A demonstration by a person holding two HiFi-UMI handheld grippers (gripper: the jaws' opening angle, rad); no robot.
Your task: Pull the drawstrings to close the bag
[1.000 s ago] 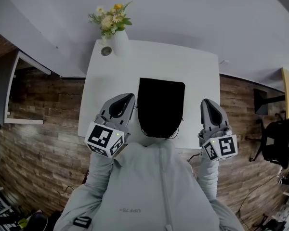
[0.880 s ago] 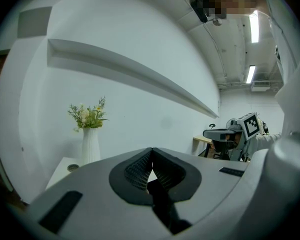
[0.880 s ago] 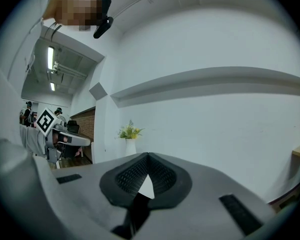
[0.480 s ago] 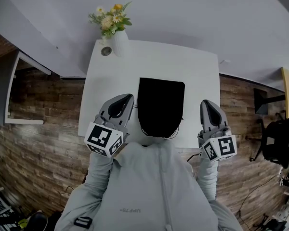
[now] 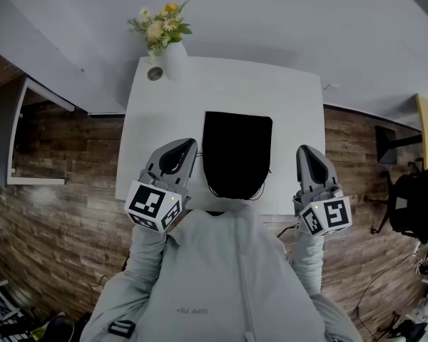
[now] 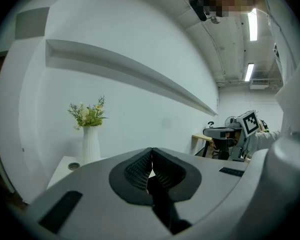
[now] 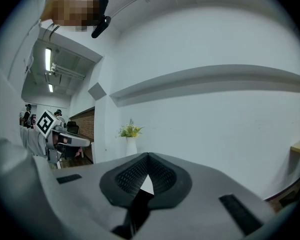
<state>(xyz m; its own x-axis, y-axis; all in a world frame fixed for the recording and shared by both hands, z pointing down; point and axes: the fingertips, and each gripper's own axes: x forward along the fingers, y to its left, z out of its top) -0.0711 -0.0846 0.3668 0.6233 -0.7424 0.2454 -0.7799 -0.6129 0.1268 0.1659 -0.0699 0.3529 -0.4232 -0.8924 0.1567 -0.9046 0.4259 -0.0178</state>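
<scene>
The left gripper (image 5: 188, 145) and right gripper (image 5: 304, 152) hang at the table's (image 5: 292, 105) near edge, jaws pressed together on nothing; between them lies the black bag (image 5: 237, 152), its drawstrings (image 5: 260, 189) seemingly at that near end; best open both, pinch one cord each, pull outward evenly; the vase (image 5: 172, 61) stands at the far left corner.
</scene>
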